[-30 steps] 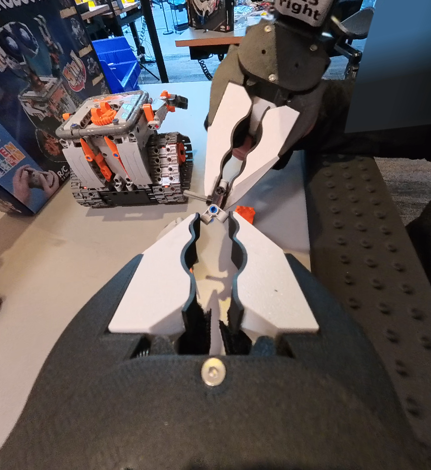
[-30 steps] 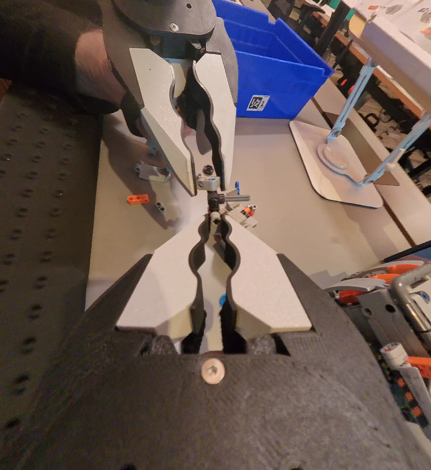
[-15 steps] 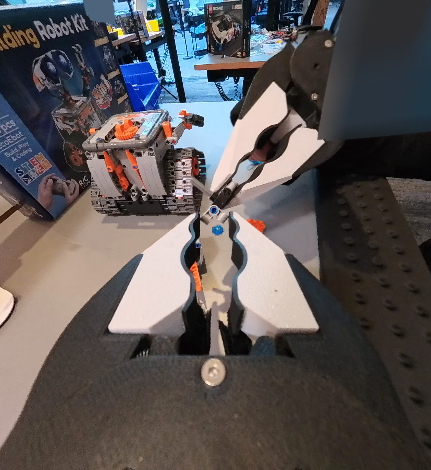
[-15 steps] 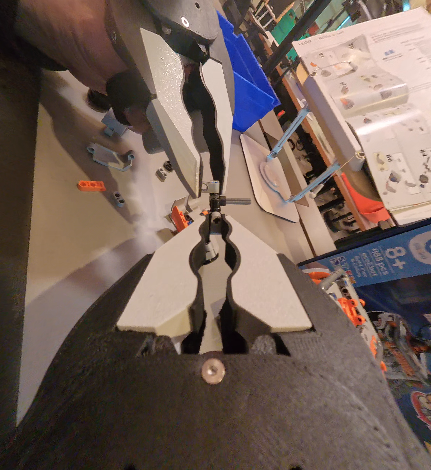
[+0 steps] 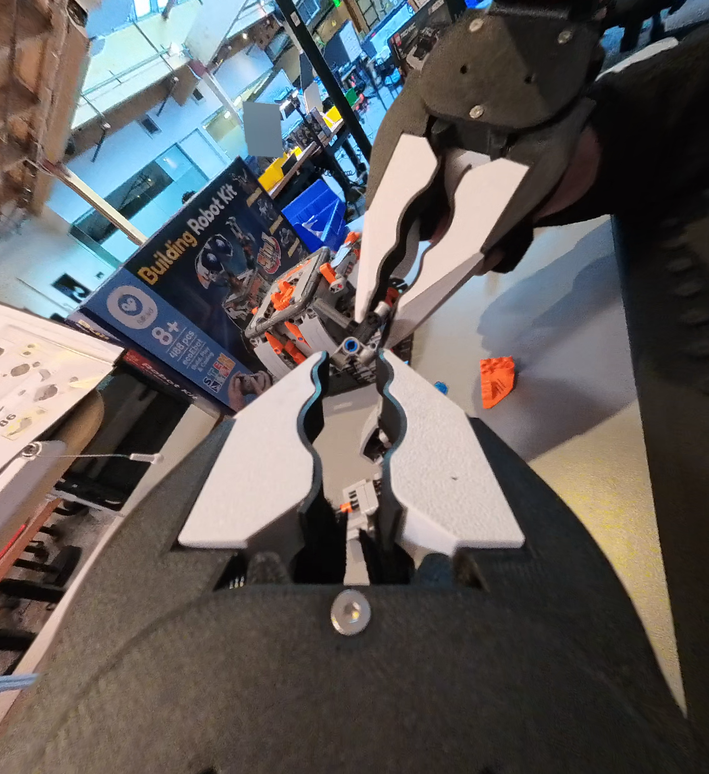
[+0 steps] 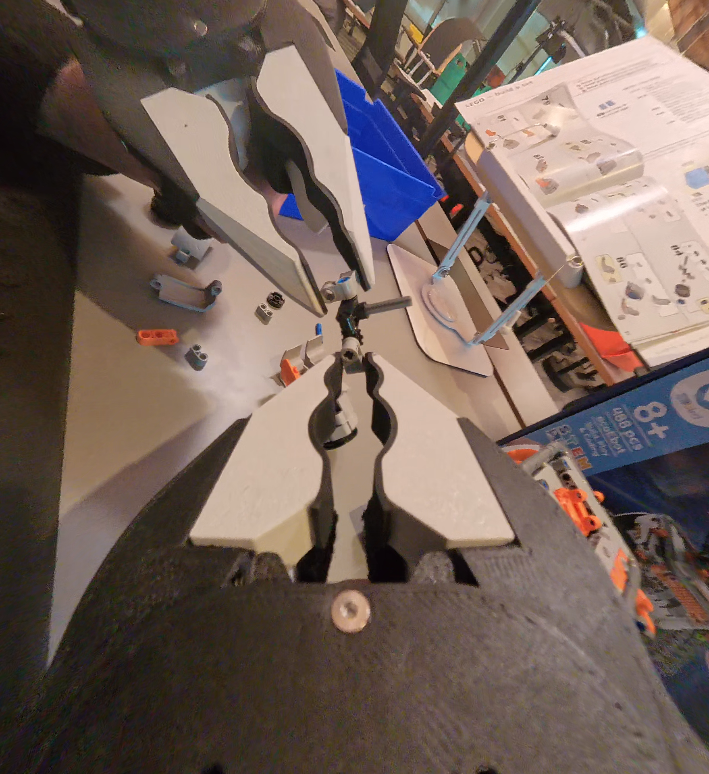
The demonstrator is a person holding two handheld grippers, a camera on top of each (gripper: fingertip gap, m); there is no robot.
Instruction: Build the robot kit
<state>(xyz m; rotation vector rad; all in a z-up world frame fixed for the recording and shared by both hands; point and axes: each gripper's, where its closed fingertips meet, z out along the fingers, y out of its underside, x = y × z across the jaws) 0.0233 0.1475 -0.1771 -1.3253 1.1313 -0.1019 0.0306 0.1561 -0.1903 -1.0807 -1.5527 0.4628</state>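
A small brick assembly hangs between my two grippers above the table (image 6: 126, 398). It is a grey connector with a blue pin (image 5: 350, 347), a black joint (image 6: 349, 320) with a grey axle (image 6: 386, 305) sticking out sideways, and a second grey connector (image 6: 350, 356). My left gripper (image 5: 351, 355) is shut on the blue-pin end. My right gripper (image 6: 351, 356) is shut on the other grey end. Each gripper faces the other, tips almost touching: the right gripper (image 5: 375, 324) in the left wrist view, the left gripper (image 6: 344, 297) in the right wrist view.
A grey and orange tracked robot model (image 5: 298, 310) stands before a blue kit box (image 5: 202, 293). An orange piece (image 5: 497, 381) and several loose parts (image 6: 156, 336) lie on the table. A blue bin (image 6: 386, 176), an instruction booklet on a stand (image 6: 616, 167) and a black studded mat (image 6: 9, 377) surround it. Left and right tips are no more than a few centimetres apart.
Both grippers have risen and tilted together, still shut on the assembly. The table and the loose parts now lie farther below, and both views have rolled.
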